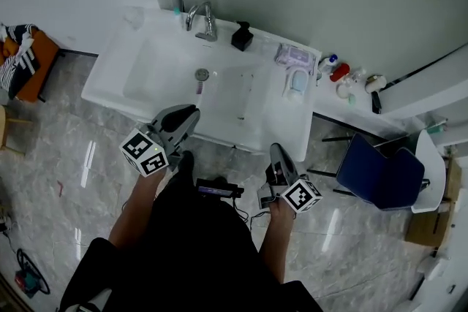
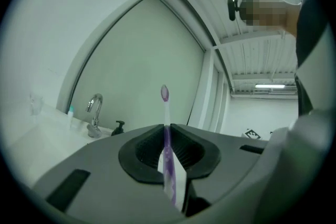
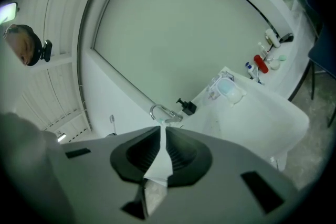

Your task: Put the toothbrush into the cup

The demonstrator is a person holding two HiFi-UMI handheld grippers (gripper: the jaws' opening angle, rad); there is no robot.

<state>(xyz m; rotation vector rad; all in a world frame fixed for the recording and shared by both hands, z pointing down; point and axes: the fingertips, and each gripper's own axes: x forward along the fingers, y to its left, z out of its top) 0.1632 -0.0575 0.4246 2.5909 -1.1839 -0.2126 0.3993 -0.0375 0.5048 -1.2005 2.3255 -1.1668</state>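
Observation:
A purple toothbrush (image 2: 167, 150) stands upright between the jaws of my left gripper (image 2: 168, 136), which is shut on its handle; the brush head (image 2: 164, 93) sticks up above the pads. In the head view the left gripper (image 1: 183, 115) hovers at the near edge of the white sink (image 1: 157, 95), and the brush tip (image 1: 199, 88) shows just below the drain. The pale blue cup (image 1: 296, 81) stands on the sink's right side, also seen in the right gripper view as the cup (image 3: 229, 88). My right gripper (image 1: 278, 157) hangs lower at the sink's front, jaws together with nothing held.
A chrome faucet (image 1: 203, 20) and a black soap dispenser (image 1: 242, 36) stand at the sink's back. A ledge (image 1: 351, 109) to the right carries small bottles, among them a red one (image 1: 340, 72). A blue chair (image 1: 384, 175) stands at the right on the marble floor.

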